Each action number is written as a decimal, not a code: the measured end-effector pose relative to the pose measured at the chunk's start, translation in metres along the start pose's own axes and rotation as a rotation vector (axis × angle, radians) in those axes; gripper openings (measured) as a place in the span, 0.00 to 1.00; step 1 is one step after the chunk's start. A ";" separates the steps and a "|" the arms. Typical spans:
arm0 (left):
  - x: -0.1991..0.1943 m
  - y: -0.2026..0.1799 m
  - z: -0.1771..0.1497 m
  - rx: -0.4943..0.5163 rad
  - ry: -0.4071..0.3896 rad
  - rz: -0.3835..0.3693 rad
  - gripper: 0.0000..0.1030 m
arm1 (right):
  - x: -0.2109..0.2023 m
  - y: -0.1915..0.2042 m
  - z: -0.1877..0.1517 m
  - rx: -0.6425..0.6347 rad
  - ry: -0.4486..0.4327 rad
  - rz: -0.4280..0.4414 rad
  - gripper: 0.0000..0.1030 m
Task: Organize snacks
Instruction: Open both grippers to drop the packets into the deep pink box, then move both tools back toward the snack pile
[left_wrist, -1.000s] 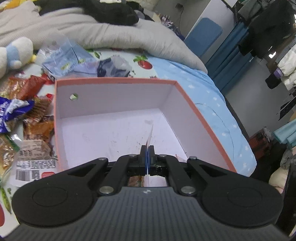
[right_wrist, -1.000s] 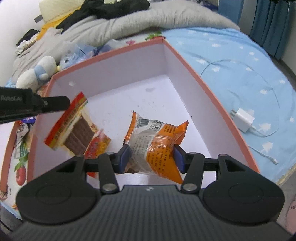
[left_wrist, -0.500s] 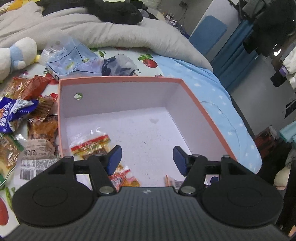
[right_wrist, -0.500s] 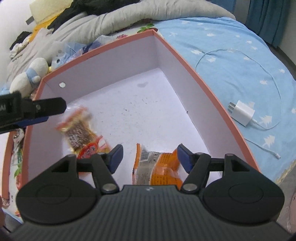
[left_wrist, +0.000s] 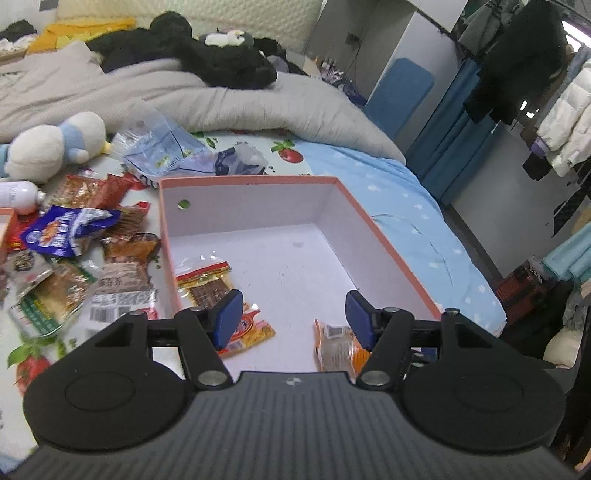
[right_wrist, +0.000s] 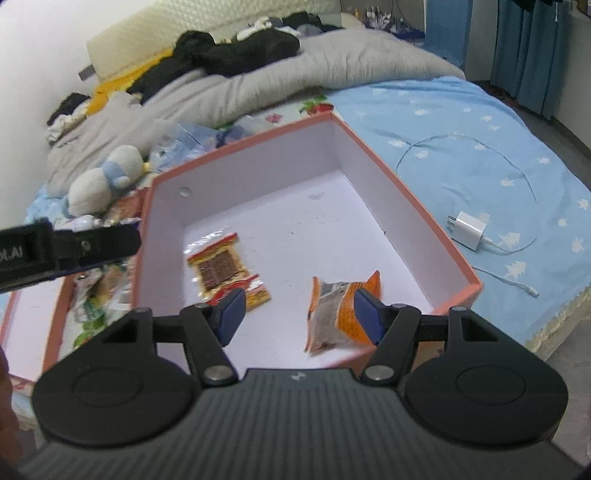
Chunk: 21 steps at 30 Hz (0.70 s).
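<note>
A pink-rimmed box with a white inside (left_wrist: 373, 221) (right_wrist: 373, 162) lies on the bed. In it lie a red-and-yellow snack packet (left_wrist: 205, 282) (right_wrist: 218, 264), a small orange-red packet (left_wrist: 253, 328) (right_wrist: 258, 293) and an orange packet (left_wrist: 338, 349) (right_wrist: 340, 314). My left gripper (left_wrist: 291, 319) is open and empty above the box's near edge. My right gripper (right_wrist: 297, 315) is open and empty above the box's near side; the orange packet lies below its right finger. The left gripper's finger (right_wrist: 92, 245) shows at the left of the right wrist view.
A pile of loose snack packets (left_wrist: 74, 254) lies left of the box, with a plush toy (left_wrist: 55, 146) and clear bags (left_wrist: 166, 151) behind. A white charger with cable (right_wrist: 469, 230) lies on the blue sheet right of the box. A grey duvet (left_wrist: 184, 92) lies behind.
Both grippers have opened and pulled back and up. The red-and-yellow packet dropped from the left gripper and the orange packet from the right; both lie in the box.
</note>
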<state>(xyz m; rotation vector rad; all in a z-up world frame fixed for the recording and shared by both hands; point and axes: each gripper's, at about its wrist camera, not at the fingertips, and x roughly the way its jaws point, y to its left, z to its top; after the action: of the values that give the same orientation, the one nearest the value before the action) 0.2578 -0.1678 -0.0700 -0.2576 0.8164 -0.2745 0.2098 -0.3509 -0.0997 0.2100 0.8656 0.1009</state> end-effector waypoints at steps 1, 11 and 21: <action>-0.011 0.000 -0.005 0.003 -0.009 0.003 0.65 | -0.008 0.003 -0.004 -0.001 -0.011 0.006 0.65; -0.106 0.024 -0.056 -0.017 -0.089 0.047 0.65 | -0.062 0.039 -0.048 -0.016 -0.091 0.088 0.65; -0.166 0.061 -0.100 -0.078 -0.145 0.104 0.65 | -0.090 0.076 -0.084 -0.061 -0.116 0.188 0.65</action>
<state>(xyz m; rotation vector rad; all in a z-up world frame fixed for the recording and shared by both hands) 0.0838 -0.0668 -0.0433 -0.3038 0.6955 -0.1252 0.0876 -0.2808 -0.0685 0.2376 0.7250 0.2879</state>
